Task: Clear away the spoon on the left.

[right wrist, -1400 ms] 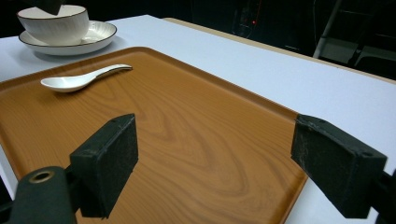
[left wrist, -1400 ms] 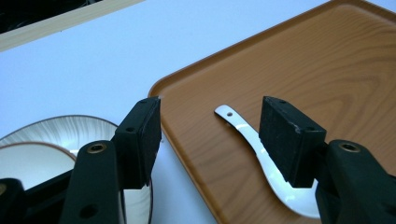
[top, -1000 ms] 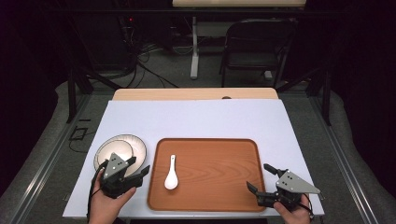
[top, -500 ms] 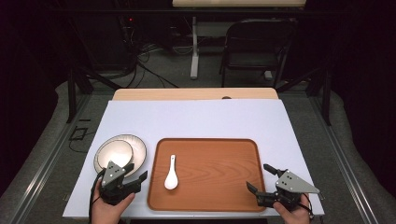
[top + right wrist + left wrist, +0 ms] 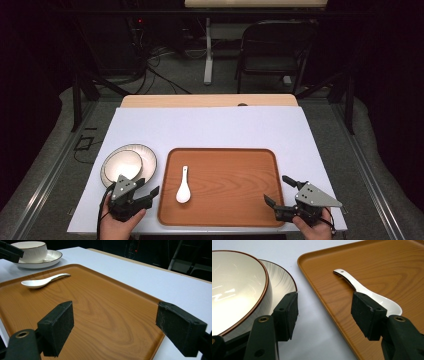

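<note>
A brown wooden tray (image 5: 235,165) lies on the white table, with a white ceramic spoon (image 5: 183,186) on its left part, handle pointing away. Left of the tray, a cream bowl (image 5: 123,163) stands on a striped plate (image 5: 149,162). My left gripper (image 5: 149,186) is open near the table's front edge, one jaw by the plate (image 5: 284,280) and bowl (image 5: 234,290), the other over the tray's left rim near the spoon (image 5: 364,291). My right gripper (image 5: 276,189) is open and empty above the tray's front right corner (image 5: 140,322). The spoon (image 5: 42,281) and bowl (image 5: 31,250) lie far ahead of it.
The white table top (image 5: 210,125) stretches bare behind the tray, with a wooden strip (image 5: 200,100) along its far edge. A dark chair (image 5: 272,50) and a table leg (image 5: 207,50) stand on the floor beyond. Cables trail from both grippers.
My left gripper has drawn back a little toward the table's front edge, staying open. The right gripper, spoon, bowl and tray have not moved.
</note>
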